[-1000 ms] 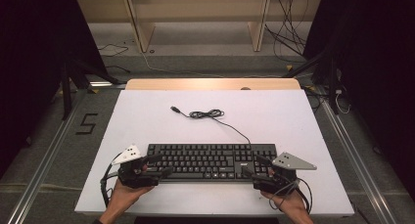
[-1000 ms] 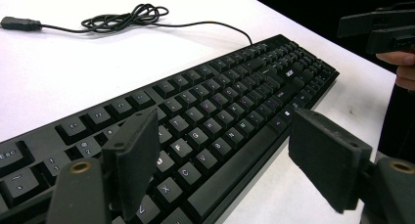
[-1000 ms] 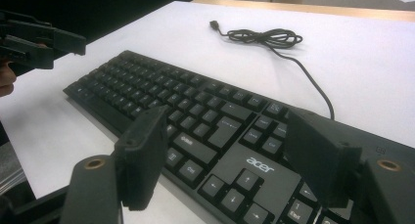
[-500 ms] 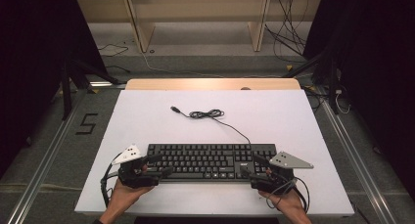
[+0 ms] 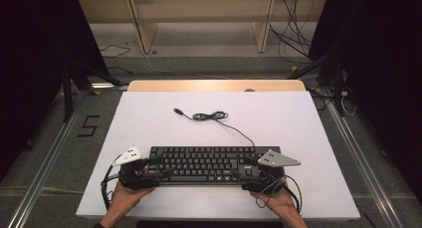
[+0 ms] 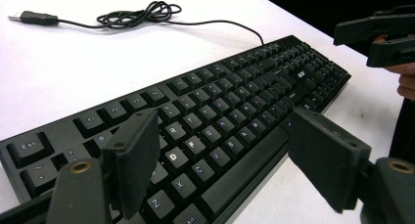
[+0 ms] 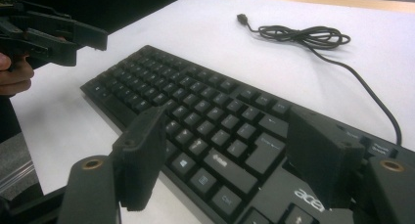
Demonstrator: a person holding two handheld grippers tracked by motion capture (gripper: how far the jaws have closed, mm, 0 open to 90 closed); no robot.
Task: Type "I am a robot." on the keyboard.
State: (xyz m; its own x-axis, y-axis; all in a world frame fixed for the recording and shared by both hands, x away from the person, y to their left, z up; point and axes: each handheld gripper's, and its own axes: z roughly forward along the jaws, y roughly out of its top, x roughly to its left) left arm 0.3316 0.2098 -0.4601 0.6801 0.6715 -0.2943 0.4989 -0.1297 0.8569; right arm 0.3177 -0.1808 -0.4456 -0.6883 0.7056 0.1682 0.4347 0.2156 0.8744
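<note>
While near the front edge of the white counter [image 5: 149,118], black keyboard [image 5: 209,163] flat, straddled at both ends. Left claw [image 5: 157,169] wide, jaws either side of the left end, not clamped. Right claw [image 5: 238,172] wide too, over the right end. Keyboard cable [image 5: 211,116] coiled behind, well apart, USB plug [image 5: 177,110] loose.

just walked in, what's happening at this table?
A person holds a tool in each hand at the two ends of a black keyboard lying on the white table. The left tool sits at the Esc end, the right tool at the numpad end. Both have their jaws open over the keys, gripping nothing. The keyboard's cable lies loosely coiled behind it, plug unattached.
</note>
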